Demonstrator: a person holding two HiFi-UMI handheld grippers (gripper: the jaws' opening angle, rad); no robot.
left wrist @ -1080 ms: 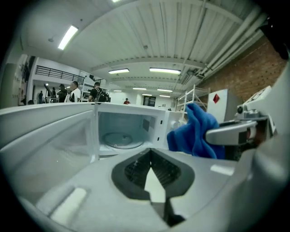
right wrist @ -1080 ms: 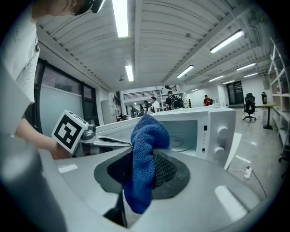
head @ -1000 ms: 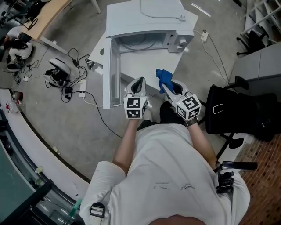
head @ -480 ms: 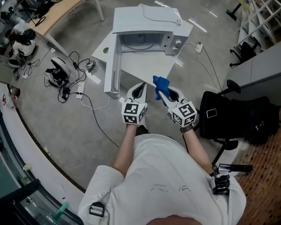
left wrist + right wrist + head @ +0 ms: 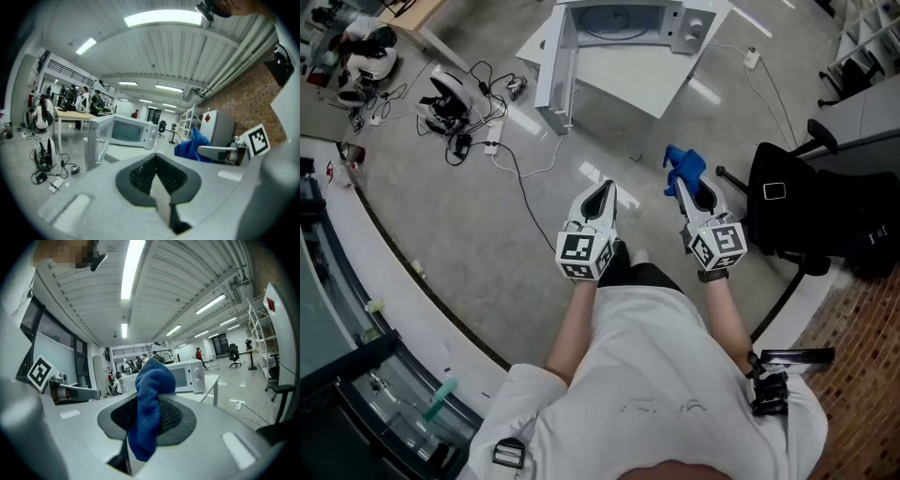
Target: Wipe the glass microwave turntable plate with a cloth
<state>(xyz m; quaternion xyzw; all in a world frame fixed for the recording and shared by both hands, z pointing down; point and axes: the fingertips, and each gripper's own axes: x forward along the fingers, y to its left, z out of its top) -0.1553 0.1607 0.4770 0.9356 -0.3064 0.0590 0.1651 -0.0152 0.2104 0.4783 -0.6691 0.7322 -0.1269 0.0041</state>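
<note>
Grey concrete floor [image 5: 469,216] filled most of the head view. At the top edge sat a white table [image 5: 633,75] carrying the microwave [image 5: 694,23], its door [image 5: 561,66] swung open. Both grippers were held out over the floor, well apart from that table. The left gripper [image 5: 606,187] carried nothing, and the right gripper [image 5: 681,185] had the blue cloth [image 5: 684,164] bunched at its tips.

Left gripper view: jaws pressed together with nothing between them, microwave off in the distance, cloth over to the right.

Right gripper view: jaws clamped on the cloth, which flopped down over the pads. Couldn't make out the glass plate in any view, the microwave's inside was too small to read.
</note>
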